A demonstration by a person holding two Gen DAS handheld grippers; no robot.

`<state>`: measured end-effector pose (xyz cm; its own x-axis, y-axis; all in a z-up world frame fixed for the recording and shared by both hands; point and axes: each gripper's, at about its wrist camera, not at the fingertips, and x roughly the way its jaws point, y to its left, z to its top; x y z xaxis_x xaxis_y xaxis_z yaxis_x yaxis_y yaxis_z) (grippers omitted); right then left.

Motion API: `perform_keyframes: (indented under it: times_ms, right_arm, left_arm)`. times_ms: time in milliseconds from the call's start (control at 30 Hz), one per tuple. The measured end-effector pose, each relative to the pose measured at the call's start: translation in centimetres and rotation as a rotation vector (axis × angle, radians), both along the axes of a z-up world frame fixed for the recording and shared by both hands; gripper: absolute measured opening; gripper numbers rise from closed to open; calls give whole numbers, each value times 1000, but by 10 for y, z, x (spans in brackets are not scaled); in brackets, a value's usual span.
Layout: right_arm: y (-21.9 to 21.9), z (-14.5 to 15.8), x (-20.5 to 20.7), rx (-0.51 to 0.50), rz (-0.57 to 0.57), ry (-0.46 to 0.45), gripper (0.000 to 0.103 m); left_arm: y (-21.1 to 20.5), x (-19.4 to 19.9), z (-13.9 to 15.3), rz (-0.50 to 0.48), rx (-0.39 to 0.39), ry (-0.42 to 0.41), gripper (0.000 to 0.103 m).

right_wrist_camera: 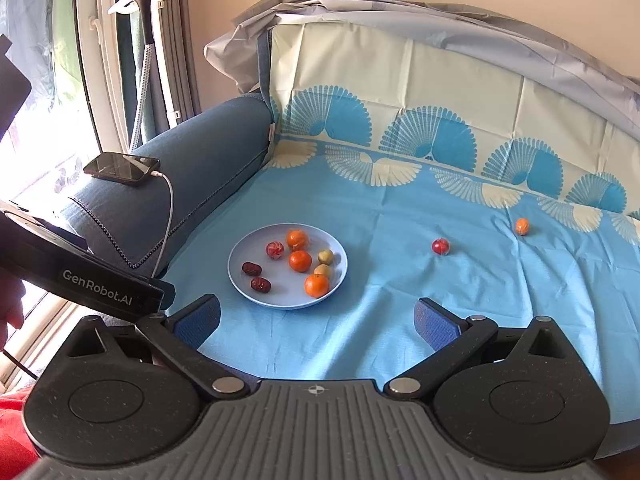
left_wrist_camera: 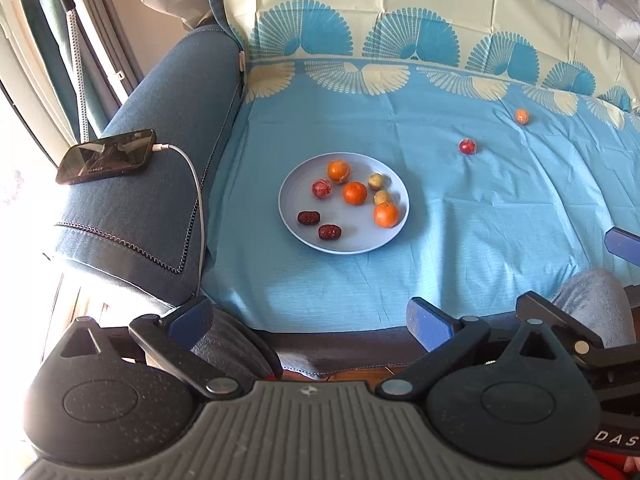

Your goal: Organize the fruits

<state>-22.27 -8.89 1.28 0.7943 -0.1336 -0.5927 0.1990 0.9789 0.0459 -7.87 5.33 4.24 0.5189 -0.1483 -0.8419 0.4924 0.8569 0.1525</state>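
Near the cloth's front edge, both the left claw (left_wrist_camera: 310, 320) and right claw (right_wrist_camera: 318, 322) hang released, empty.

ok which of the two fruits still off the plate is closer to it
The red fruit. It lies on the blue cloth just right of the plate, while the small orange fruit sits farther right, near the patterned border.

plate (left_wrist_camera: 296, 236) pale blue | cloth (left_wrist_camera: 460, 232) blue, fan pattern | 3 oranges (left_wrist_camera: 354, 193) orange
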Motion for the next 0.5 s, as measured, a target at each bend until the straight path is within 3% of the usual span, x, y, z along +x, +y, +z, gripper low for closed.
perform_keyframes:
  times_ms: [500]
  right_arm:
    - [-39, -28, 20, 121, -33, 56, 102]
  left_arm:
    - [-33, 26, -26, -9, 82, 55, 103]
